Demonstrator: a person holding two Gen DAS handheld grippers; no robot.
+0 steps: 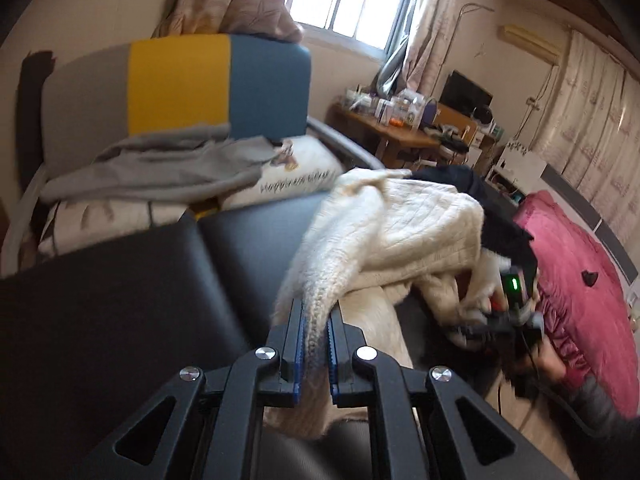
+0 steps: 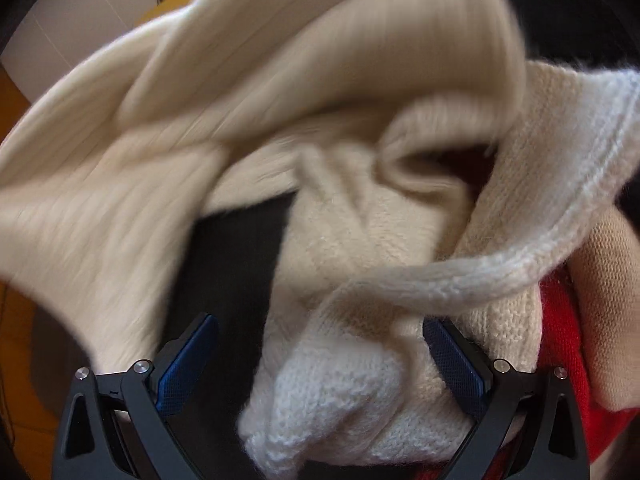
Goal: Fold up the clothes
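A cream knitted sweater (image 1: 400, 232) lies bunched on a black padded surface (image 1: 120, 300). My left gripper (image 1: 316, 308) is shut on a ribbed edge of it, which stretches up and away to the bulk of the sweater. The right gripper (image 1: 496, 316) shows at the sweater's far side, held by a hand. In the right wrist view the sweater (image 2: 320, 120) fills the picture, blurred in its upper half. My right gripper (image 2: 320, 332) stands wide open with a fold of knit between its fingers. The left pad (image 2: 188, 360) is clear of the cloth.
A grey garment (image 1: 160, 164) and a printed pillow (image 1: 304, 176) lie behind, before a grey, yellow and blue cushion (image 1: 180, 84). A pink quilt (image 1: 580, 280) lies at the right. A cluttered desk (image 1: 400, 136) stands under the window. Red cloth (image 2: 560, 320) and beige cloth (image 2: 612, 280) lie beside the sweater.
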